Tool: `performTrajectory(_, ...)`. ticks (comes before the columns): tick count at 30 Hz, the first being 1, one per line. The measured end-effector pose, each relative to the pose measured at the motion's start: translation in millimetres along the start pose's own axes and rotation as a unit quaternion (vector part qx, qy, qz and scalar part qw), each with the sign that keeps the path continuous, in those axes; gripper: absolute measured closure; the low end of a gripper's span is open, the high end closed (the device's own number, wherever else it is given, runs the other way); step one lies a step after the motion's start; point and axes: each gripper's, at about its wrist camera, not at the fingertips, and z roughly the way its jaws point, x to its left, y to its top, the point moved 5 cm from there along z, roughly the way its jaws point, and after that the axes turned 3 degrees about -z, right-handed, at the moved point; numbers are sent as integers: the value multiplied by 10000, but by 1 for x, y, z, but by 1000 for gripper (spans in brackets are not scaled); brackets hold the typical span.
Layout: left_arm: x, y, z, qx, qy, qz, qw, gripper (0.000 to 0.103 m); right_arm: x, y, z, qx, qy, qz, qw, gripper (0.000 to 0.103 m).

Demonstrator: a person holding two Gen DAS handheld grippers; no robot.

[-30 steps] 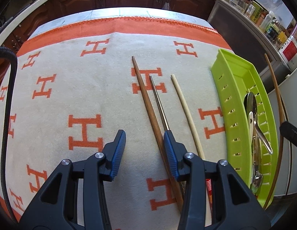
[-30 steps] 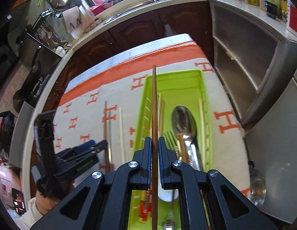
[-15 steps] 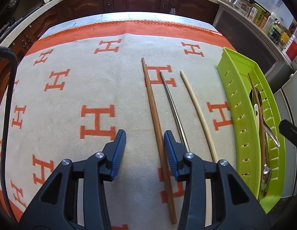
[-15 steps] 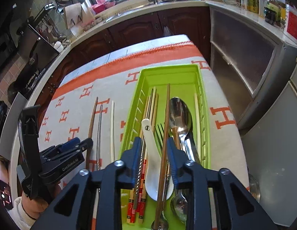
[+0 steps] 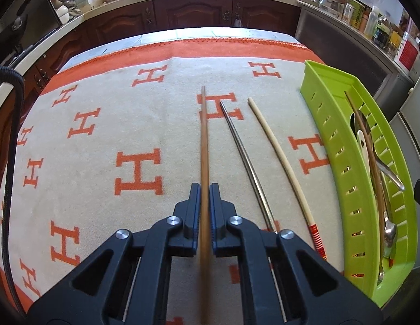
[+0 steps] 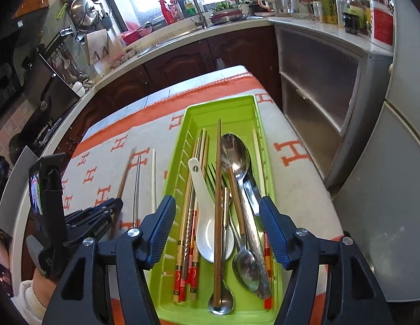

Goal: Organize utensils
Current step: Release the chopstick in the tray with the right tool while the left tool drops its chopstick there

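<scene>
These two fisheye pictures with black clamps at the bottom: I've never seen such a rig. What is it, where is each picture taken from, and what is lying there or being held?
No robot here: a person holds a two-finger clamp tool in each hand, and a camera on each looks forward along its fingers.

The left view shows the left tool shut on a brown wooden chopstick; its jaws have just closed. Beside it on the orange-and-cream cloth lie a metal chopstick and a pale chopstick.

The right view shows the right tool open and empty above the green tray; its jaws have just opened. In the tray lie chopsticks, spoons, a fork and a white soup spoon. The left tool also shows at that picture's left edge.
</scene>
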Motion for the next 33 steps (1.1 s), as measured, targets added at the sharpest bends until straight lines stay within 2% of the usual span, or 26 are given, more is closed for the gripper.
performTrajectory(6, 0, -1, -13, 166, -316, -198, 9992, 99, -3, -11, 1, 146, 204, 63, 9997, 38)
performTrajectory(11, -18, 12, -53, -91, -643, -70, 9979, 99, -6, -13, -3, 105, 275, 63, 9995, 38)
performTrajectory(16, -59, 27, -83, -66, -1239, 117, 9922, 99, -21, -12, -13, 6, 270, 285, 9992, 38)
performTrajectory(22, -112, 28, -78, 294, -1638, 316, 9855, 99, -36, -11, -24, -150, 129, 475, 9987, 38)
performTrajectory(26, -132, 23, -65, 446, -1572, 275, 9862, 99, -44, -14, -26, -140, 114, 562, 9983, 38)
performTrajectory(33, -133, 15, -42, 709, -1397, 340, 9871, 99, -48, -18, -32, -156, 108, 647, 9977, 38)
